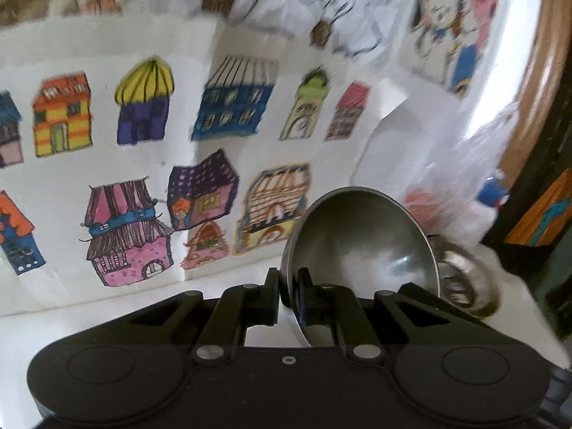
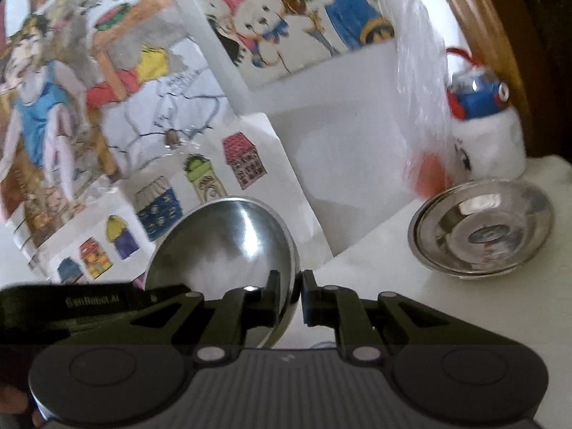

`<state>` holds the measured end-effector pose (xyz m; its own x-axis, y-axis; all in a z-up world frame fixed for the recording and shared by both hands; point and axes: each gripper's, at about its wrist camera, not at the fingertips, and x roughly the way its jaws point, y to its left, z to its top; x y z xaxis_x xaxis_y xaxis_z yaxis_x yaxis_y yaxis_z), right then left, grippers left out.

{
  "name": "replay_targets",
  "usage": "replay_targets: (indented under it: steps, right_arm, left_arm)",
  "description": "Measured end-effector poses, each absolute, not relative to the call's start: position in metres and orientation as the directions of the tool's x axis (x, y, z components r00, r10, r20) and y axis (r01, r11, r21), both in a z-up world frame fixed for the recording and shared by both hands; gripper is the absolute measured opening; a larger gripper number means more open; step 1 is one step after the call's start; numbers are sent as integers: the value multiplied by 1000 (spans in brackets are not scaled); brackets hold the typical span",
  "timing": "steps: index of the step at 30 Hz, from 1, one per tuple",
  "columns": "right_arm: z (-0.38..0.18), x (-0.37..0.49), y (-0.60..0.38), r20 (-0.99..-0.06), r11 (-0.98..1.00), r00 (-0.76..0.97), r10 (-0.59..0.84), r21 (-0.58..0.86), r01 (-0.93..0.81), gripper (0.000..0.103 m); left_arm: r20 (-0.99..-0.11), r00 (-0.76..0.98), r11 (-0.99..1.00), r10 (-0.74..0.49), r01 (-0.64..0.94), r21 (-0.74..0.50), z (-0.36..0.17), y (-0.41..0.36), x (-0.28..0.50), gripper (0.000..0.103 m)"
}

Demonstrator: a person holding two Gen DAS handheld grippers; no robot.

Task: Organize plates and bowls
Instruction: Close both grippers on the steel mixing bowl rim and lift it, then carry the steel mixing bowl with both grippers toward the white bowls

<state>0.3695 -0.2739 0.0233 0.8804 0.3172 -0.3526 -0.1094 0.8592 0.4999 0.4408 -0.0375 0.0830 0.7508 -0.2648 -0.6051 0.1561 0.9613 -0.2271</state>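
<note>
My left gripper [image 1: 289, 287] is shut on the rim of a steel bowl [image 1: 361, 236], held tilted above the white table. My right gripper [image 2: 290, 298] is shut on the rim of a steel bowl [image 2: 228, 246], also tilted; the left gripper's black body shows beside it at the left edge [image 2: 89, 302], so it may be the same bowl. A stack of shallow steel plates [image 2: 482, 230] sits on the table [image 2: 375, 286] to the right, also in the left wrist view [image 1: 468, 282].
Coloured drawings of houses [image 1: 143, 143] and cartoon figures [image 2: 286, 18] cover the wall behind. A white stuffed toy with a blue cap [image 2: 482, 125] stands behind the plates. A wooden frame [image 1: 529, 89] borders the right side.
</note>
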Motion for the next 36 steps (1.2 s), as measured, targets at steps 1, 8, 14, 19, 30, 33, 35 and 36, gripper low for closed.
replay_targets:
  steps: [1, 8, 14, 19, 30, 33, 35, 36]
  right_arm:
    - [26, 364, -274, -351, 859, 882, 316, 500, -109, 14]
    - [47, 307, -272, -358, 849, 866, 349, 512, -131, 14]
    - [60, 251, -261, -400, 867, 842, 363, 475, -148, 15]
    - [62, 212, -250, -429, 878, 822, 373, 449, -164, 15]
    - [33, 157, -225, -514, 882, 756, 405, 438, -174, 16]
    - [24, 147, -219, -538, 882, 735, 412, 438, -174, 18]
    - [19, 142, -216, -556, 885, 721, 414, 432, -175, 18]
    - [16, 139, -216, -563, 885, 714, 416, 431, -176, 19]
  left_arm:
    - [-595, 757, 960, -269, 164, -225, 88, -37, 435, 10]
    - [-551, 774, 947, -311, 200, -252, 116, -30, 383, 10]
    - [-575, 751, 939, -324, 183, -289, 123, -18, 328, 10]
    - [-609, 720, 934, -332, 160, -320, 115, -2, 286, 10]
    - [-693, 659, 949, -293, 115, -292, 95, 22, 208, 11]
    - [-713, 640, 953, -285, 108, -284, 84, 28, 191, 11]
    - [-725, 629, 954, -281, 102, -282, 78, 31, 183, 11]
    - [-731, 622, 954, -281, 97, -284, 74, 33, 178, 11]
